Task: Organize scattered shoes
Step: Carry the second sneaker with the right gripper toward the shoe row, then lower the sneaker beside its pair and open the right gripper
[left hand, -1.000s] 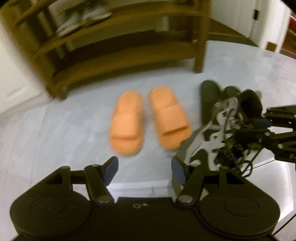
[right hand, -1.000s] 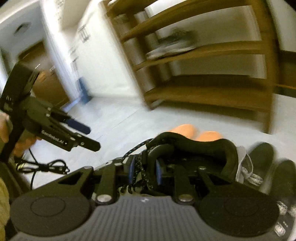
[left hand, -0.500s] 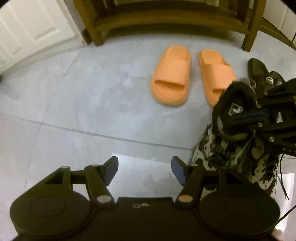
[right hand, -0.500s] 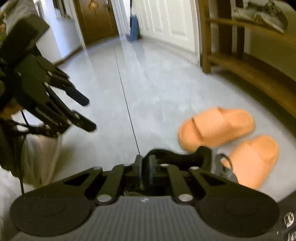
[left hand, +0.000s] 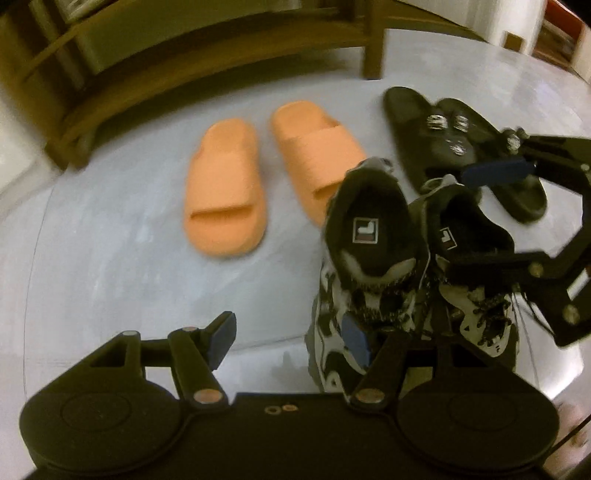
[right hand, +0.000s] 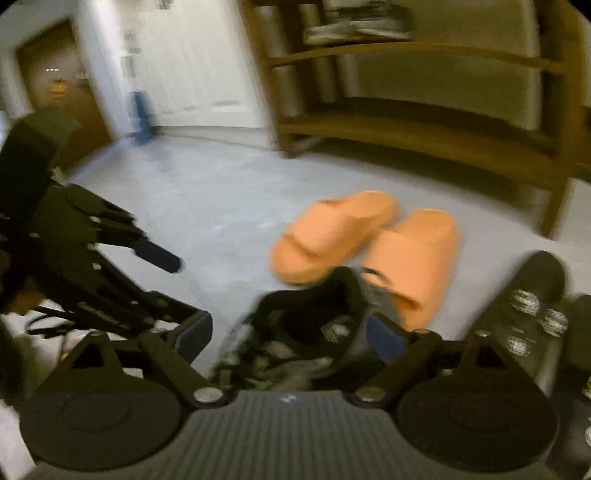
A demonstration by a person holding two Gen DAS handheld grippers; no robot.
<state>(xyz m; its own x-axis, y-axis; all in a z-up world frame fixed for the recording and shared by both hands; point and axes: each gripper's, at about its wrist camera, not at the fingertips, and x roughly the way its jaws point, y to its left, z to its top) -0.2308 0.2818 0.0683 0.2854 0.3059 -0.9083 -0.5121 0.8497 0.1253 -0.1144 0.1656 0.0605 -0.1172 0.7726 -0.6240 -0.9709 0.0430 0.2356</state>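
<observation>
Two black-and-white sneakers stand side by side on the floor, the left sneaker [left hand: 369,258] and the right sneaker [left hand: 472,254]. My right gripper [left hand: 480,218] straddles the right sneaker [right hand: 303,332]. Its jaws are opening, and the pads stand clear of the collar between them. My left gripper [left hand: 288,338] is open and empty, low over the floor, with its right finger in front of the left sneaker's toe. A pair of orange slides [left hand: 225,195] lies beyond, and black sandals [left hand: 424,125] lie to the right.
A wooden shoe rack [right hand: 406,129] stands behind the shoes, with a pair of shoes [right hand: 354,26] on an upper shelf. White doors and a blue object [right hand: 142,118] are at the far left. Bare grey floor [left hand: 110,258] spreads to the left of the slides.
My right gripper was shut on a sneaker's collar and has now spread its jaws, with the sneaker beside its mate. My left gripper has sunk closer to the sneakers.
</observation>
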